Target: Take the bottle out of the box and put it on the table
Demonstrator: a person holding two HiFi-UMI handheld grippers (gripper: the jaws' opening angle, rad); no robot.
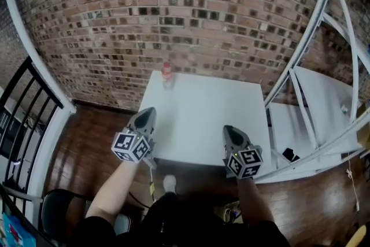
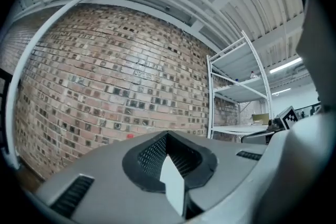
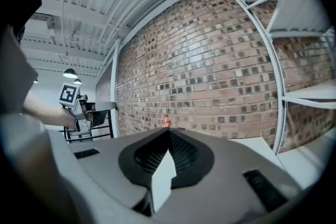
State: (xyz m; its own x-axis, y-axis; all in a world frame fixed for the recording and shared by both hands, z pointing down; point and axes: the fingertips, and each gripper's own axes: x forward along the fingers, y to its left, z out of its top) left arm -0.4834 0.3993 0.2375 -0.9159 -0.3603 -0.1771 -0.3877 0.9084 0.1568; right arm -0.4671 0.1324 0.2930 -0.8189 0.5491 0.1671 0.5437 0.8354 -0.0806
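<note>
A small clear bottle (image 1: 167, 75) with a red cap and red label stands upright at the far left edge of the white table (image 1: 202, 118), close to the brick wall. In the right gripper view the bottle (image 3: 166, 121) shows just past the jaw tips, far off. My left gripper (image 1: 147, 113) hovers over the table's near left edge, shut and holding nothing. My right gripper (image 1: 230, 131) hangs over the near right edge, also shut and holding nothing. Both point towards the wall. No box is in view.
A white metal shelving rack (image 1: 324, 95) stands right of the table, with a small black object (image 1: 291, 154) on its low shelf. A black railing (image 1: 23, 107) and a black chair (image 1: 58, 205) are at the left. The floor is dark wood.
</note>
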